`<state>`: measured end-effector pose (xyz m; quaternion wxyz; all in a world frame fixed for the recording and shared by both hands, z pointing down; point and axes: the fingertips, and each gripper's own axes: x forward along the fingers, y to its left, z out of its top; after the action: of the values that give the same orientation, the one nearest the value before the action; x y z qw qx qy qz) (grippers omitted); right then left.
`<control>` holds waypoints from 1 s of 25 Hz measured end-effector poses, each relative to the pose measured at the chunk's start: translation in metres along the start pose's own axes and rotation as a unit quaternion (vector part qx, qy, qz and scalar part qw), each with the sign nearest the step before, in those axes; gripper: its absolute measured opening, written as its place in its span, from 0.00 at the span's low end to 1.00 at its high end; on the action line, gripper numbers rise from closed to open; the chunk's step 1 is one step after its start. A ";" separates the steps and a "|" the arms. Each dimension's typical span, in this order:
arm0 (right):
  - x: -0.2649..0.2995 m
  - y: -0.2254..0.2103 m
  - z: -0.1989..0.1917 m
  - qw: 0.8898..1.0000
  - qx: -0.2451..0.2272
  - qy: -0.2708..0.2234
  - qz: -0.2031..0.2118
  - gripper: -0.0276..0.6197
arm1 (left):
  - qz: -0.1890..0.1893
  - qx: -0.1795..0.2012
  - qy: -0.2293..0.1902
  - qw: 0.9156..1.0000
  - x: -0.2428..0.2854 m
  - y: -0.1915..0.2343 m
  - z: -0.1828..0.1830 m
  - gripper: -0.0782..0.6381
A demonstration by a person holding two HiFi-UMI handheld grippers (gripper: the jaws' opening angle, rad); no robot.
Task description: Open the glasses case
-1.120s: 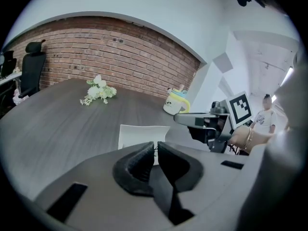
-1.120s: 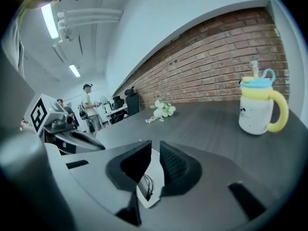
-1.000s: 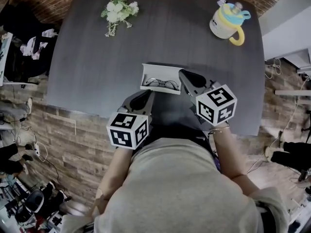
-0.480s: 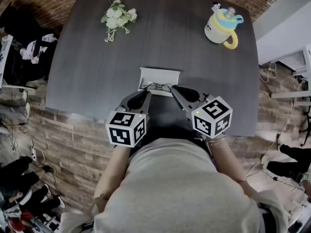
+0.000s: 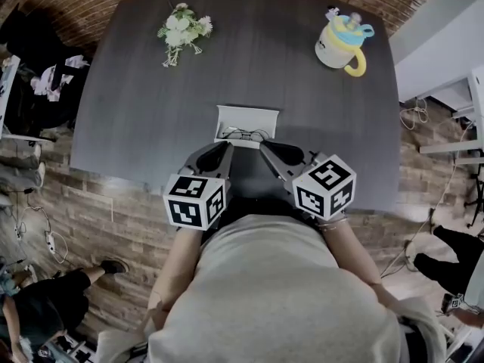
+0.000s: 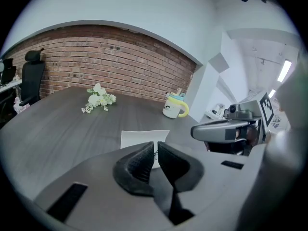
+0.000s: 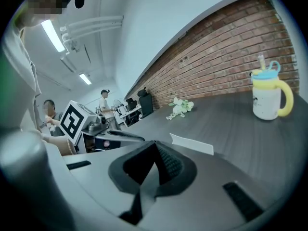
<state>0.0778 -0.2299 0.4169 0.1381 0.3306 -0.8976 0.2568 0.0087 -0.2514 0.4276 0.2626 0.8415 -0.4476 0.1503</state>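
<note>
A white glasses case lies open near the front of the dark table, its lid standing up and a pair of glasses inside. Both grippers hover just short of it, one on each side. My left gripper is shut with nothing in it; in the left gripper view the case shows just past its pads. My right gripper is shut and empty as well, and the case lid appears beyond it in the right gripper view.
A bunch of white flowers lies at the far left of the table and a yellow and blue cup stands at the far right. A brick wall lies behind the table. An office chair and people stand off to the sides.
My right gripper has drawn back from the case toward the person's body and a little inward. The left gripper and the case have stayed where they were.
</note>
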 end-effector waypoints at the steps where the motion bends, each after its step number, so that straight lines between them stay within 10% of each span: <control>1: 0.000 0.001 -0.001 1.000 0.000 0.002 0.002 0.05 | 0.000 -0.001 0.000 1.000 -0.001 0.000 0.000 0.16; 25: 0.002 0.002 -0.014 1.000 -0.003 0.015 -0.003 0.05 | -0.038 0.005 0.011 0.999 0.000 -0.021 -0.015 0.16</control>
<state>0.0757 -0.2220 0.4284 0.1532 0.3290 -0.8953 0.2584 0.0258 -0.2335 0.4339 0.2687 0.8574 -0.4116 0.1524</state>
